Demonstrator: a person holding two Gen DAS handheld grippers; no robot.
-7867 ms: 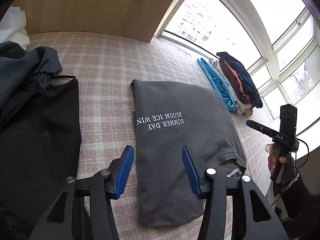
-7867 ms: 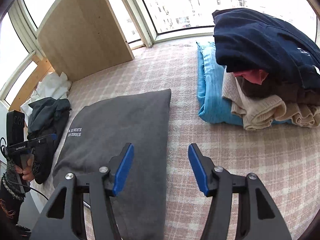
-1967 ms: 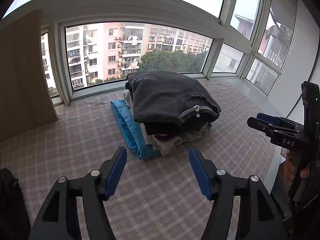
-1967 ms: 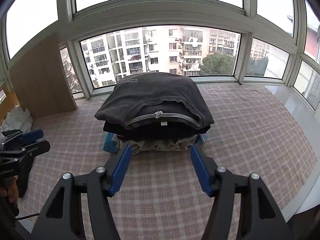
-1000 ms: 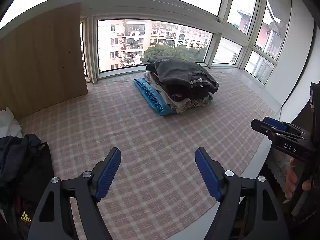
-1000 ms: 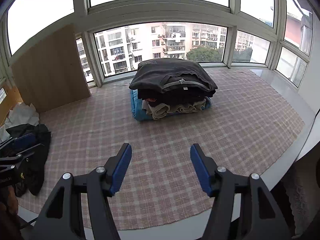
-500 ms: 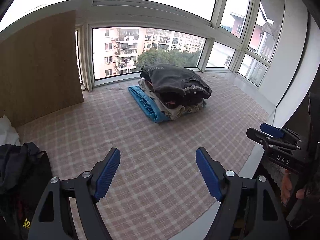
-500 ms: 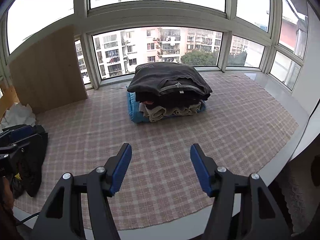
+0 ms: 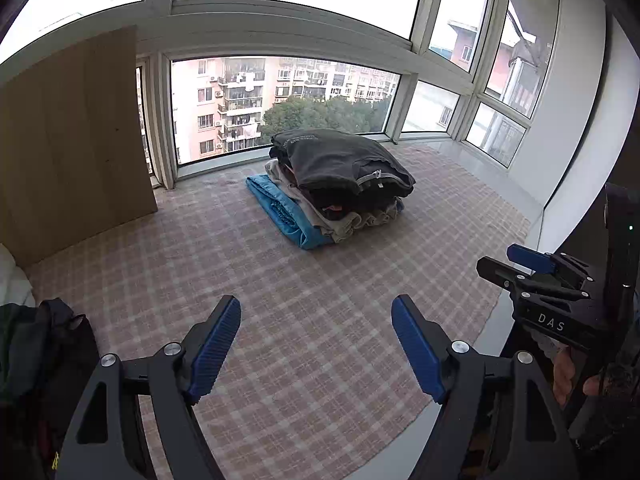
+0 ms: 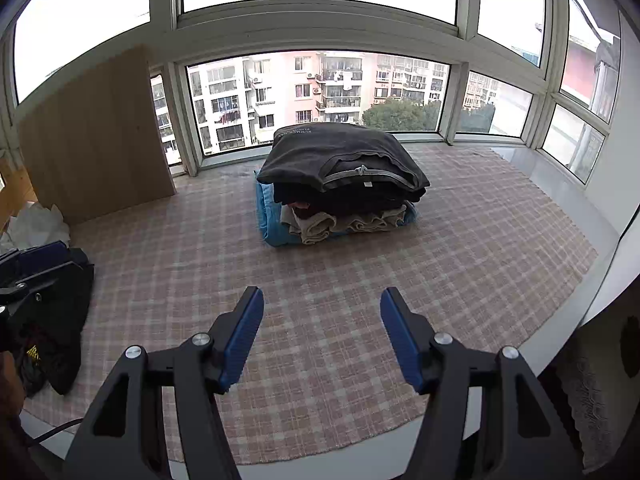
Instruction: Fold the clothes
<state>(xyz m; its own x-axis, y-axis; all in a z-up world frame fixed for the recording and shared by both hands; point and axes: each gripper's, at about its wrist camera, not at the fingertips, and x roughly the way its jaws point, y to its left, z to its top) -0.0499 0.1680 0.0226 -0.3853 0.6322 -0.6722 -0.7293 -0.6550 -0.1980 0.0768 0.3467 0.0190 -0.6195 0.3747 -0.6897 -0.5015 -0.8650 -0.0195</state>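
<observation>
Jaws empty, farther from stack (image 10: 344,176)

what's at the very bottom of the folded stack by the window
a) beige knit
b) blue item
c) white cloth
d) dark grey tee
b: the blue item lies on the mat under the stack, with the beige knit above it and the dark grey tee on top.

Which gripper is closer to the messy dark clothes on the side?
Left. The left gripper hangs right beside the unfolded dark clothes; the right gripper is farther off, past the left one.
</observation>
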